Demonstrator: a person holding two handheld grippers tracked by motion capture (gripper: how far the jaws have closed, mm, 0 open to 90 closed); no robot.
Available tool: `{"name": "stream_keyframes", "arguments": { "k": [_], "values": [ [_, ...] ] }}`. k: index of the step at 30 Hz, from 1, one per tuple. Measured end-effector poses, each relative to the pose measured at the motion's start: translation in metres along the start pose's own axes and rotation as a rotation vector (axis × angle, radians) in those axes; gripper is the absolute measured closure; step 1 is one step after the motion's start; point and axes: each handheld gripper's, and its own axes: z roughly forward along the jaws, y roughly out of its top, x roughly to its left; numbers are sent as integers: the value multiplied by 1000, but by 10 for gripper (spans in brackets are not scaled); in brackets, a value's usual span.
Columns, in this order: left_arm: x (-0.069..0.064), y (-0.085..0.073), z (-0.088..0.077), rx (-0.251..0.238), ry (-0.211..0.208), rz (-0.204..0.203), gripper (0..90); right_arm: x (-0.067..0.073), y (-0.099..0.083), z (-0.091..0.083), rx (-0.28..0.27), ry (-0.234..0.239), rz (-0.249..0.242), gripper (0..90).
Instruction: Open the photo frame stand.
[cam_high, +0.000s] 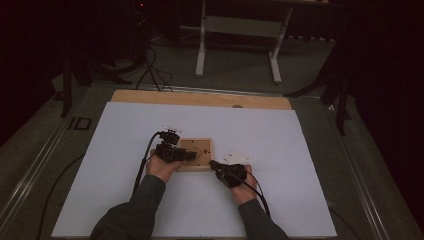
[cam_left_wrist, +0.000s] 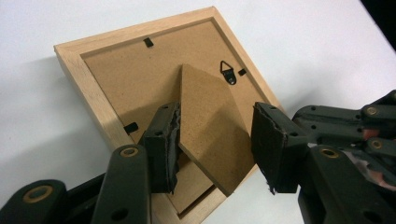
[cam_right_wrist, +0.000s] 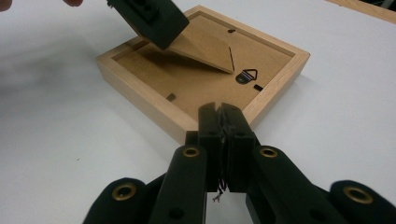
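Your left gripper (cam_left_wrist: 215, 144) straddles the frame's (cam_left_wrist: 93, 93) raised stand (cam_left_wrist: 210, 126), jaws apart, perhaps one pad touching. Right gripper (cam_right_wrist: 219, 140), jaws together, waits at the frame's near edge.

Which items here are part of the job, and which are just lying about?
In use:
- wooden picture frame, lying face down
- its fold-out stand, raised between the left gripper's open jaws
- right gripper, shut, at the frame's edge

Lying about:
- white sheet covering the table
- small white piece beside the right gripper
- cables on the floor
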Motion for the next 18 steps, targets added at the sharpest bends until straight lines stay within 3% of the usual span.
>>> {"name": "stream_keyframes", "arguments": {
  "k": [6,18],
  "values": [
    [2,1,0,7,-4,-16,503,0,0,0,1,1,1,875],
    [0,1,1,29,16,3,546,0,0,0,1,1,0,871]
  ]
}}
